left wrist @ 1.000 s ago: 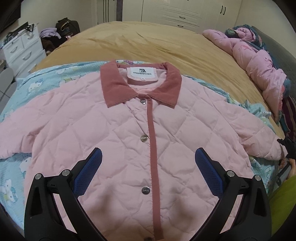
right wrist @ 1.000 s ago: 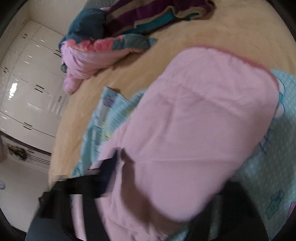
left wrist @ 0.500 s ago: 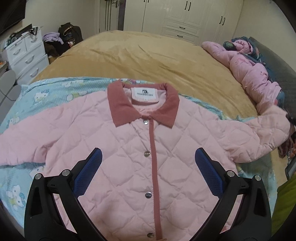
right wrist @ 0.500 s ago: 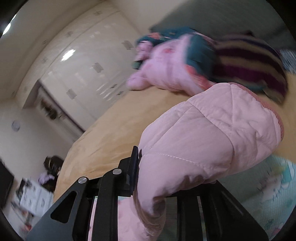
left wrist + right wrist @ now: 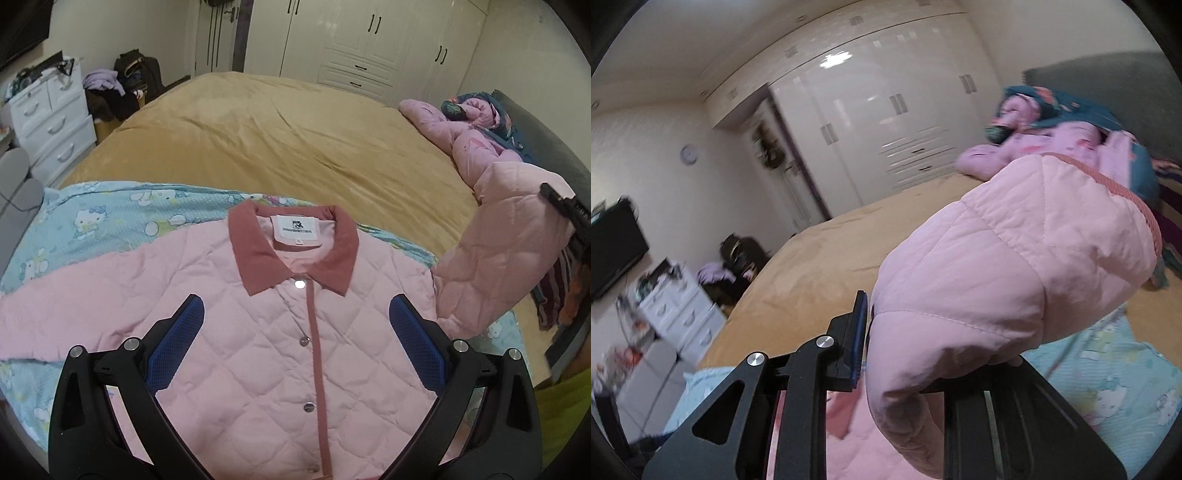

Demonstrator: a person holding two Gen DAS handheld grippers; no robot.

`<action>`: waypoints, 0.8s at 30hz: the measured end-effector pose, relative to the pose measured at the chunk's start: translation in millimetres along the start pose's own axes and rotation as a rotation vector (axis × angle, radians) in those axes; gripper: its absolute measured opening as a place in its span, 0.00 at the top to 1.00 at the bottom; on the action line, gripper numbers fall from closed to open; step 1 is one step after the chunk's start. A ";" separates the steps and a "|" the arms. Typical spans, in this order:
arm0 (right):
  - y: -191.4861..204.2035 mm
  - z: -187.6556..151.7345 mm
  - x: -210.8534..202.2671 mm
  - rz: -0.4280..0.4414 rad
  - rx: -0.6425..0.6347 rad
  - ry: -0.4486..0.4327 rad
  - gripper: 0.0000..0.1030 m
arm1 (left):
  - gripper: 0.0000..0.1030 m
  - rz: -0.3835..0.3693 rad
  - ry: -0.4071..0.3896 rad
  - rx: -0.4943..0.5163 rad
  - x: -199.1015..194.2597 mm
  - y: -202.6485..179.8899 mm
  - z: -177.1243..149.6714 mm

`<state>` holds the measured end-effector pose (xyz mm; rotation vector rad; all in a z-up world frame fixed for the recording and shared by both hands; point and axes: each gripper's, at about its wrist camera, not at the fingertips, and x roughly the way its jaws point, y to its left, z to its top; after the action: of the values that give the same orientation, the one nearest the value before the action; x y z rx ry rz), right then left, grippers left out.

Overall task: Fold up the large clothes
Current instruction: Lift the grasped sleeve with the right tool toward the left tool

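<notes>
The pink quilted jacket point(image 5: 295, 350) lies face up on the bed point(image 5: 280, 136), body flat, buttoned. Its sleeve point(image 5: 1015, 266) is lifted clear, clamped near the cuff in your right tool point(image 5: 905, 350). Carry it across the chest in one arc and lay it flat without dragging the shoulder. Your left tool point(image 5: 295, 339) hangs above the front, jaws apart, empty; pin the shoulder there.

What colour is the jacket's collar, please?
The collar is dusty rose, darker than the pale pink quilting; left wrist view.
</notes>
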<state>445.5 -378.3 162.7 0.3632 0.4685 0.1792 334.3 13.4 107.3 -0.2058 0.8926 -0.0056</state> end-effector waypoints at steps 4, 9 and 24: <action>42.3 -15.9 11.6 0.035 -0.051 0.023 0.82 | 0.09 -0.040 -0.021 -0.039 -6.7 25.1 11.1; 86.7 -44.5 29.5 0.050 -0.166 0.048 0.82 | 0.09 -0.157 -0.037 -0.079 -8.6 46.4 19.1; 142.5 -189.4 91.9 0.165 -0.314 0.239 0.82 | 0.09 -0.220 0.014 -0.052 33.7 59.2 -7.3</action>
<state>424.9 -167.3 22.4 0.0712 0.6354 0.4542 345.1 67.0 66.1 -0.3521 0.8807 -0.1884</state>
